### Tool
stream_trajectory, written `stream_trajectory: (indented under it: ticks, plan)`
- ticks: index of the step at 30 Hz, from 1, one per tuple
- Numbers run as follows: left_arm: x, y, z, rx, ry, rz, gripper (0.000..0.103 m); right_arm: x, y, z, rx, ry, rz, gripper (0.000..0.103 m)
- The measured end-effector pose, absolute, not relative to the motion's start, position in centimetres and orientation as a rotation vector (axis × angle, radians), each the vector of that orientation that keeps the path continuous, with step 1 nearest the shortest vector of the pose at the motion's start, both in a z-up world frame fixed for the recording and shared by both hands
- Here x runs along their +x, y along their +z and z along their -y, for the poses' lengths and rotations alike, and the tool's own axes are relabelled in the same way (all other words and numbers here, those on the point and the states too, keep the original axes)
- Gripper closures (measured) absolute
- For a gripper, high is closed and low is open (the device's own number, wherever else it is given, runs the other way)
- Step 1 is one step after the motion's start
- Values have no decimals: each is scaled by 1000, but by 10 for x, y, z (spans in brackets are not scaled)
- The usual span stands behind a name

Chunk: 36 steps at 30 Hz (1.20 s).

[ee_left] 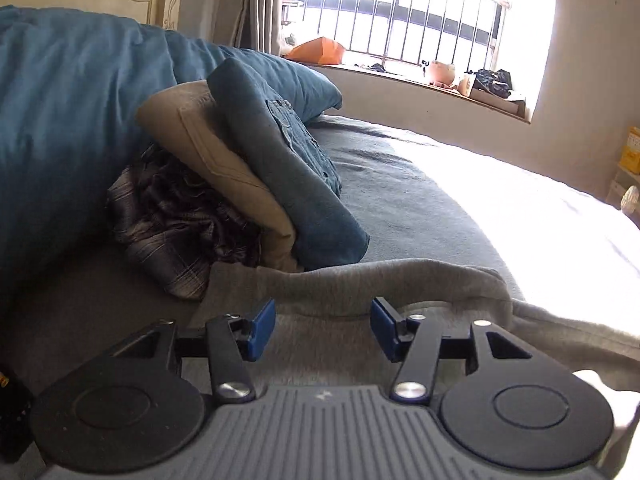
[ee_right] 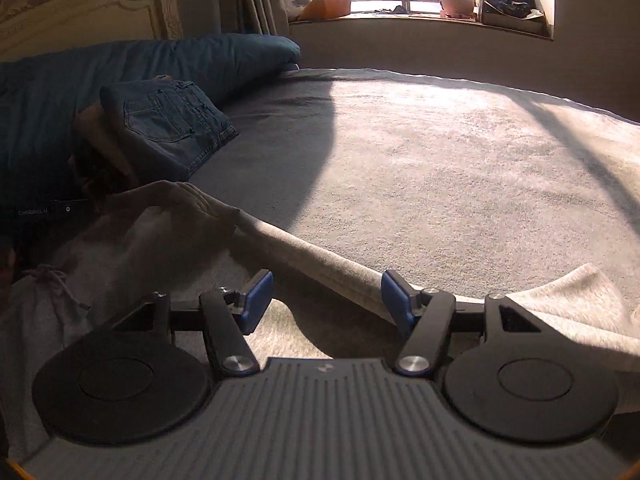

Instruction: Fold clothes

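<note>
Blue duvet (ee_left: 60, 120) heaped at far left of the bed (ee_left: 420, 200). Beside it, plaid shirt (ee_left: 172, 216), tan trousers (ee_left: 208, 152) and folded jeans (ee_left: 280, 168) stacked leaning against the duvet. Nearer, grey sweatshirt (ee_left: 360, 288) spread flat across the bed, drawstring (ee_right: 60, 284) at its left. Left gripper (ee_left: 323, 330) above the sweatshirt, jaws spread, nothing pinched. Right gripper (ee_right: 327, 304) likewise spread, a rolled fold of sweatshirt running between the jaws, unpinched. Sunlit window sill (ee_left: 400, 76) beyond.
</note>
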<state>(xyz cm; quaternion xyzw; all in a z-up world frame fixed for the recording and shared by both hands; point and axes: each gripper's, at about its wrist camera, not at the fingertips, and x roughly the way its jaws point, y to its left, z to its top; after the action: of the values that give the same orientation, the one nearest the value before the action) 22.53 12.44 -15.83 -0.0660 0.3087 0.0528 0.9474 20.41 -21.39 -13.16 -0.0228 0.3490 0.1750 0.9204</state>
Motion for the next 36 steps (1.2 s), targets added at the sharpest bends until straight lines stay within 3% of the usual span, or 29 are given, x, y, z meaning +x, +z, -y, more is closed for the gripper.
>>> stream_trajectory:
  ticks: [7, 9, 10, 11, 16, 21, 27, 28, 29, 36]
  plan:
    - [268, -203, -121, -128, 93, -652, 50, 289, -181, 178, -222, 398, -893, 41]
    - [270, -212, -117, -117, 92, -639, 50, 295, -189, 177, -209, 425, -942, 61]
    - [270, -215, -116, -113, 94, -633, 50, 295, -187, 177, -192, 438, -946, 96]
    - [270, -217, -116, -107, 95, -629, 50, 293, -182, 179, -179, 433, -951, 100]
    - [275, -226, -117, -92, 116, -609, 49, 279, -150, 201, -160, 352, -946, 100]
    - [278, -235, -112, -55, 138, -601, 48, 305, -175, 217, -104, 254, -1010, 98]
    - [277, -233, -119, -84, 127, -600, 48, 315, -187, 237, 12, 201, -967, 73]
    - [278, -233, -118, -81, 128, -599, 48, 314, -182, 245, 39, 175, -955, 55]
    - [279, -233, -117, -77, 130, -598, 48, 311, -177, 254, 67, 143, -939, 47]
    - [274, -230, -116, -63, 133, -603, 48, 252, -126, 359, 523, -56, -700, 46]
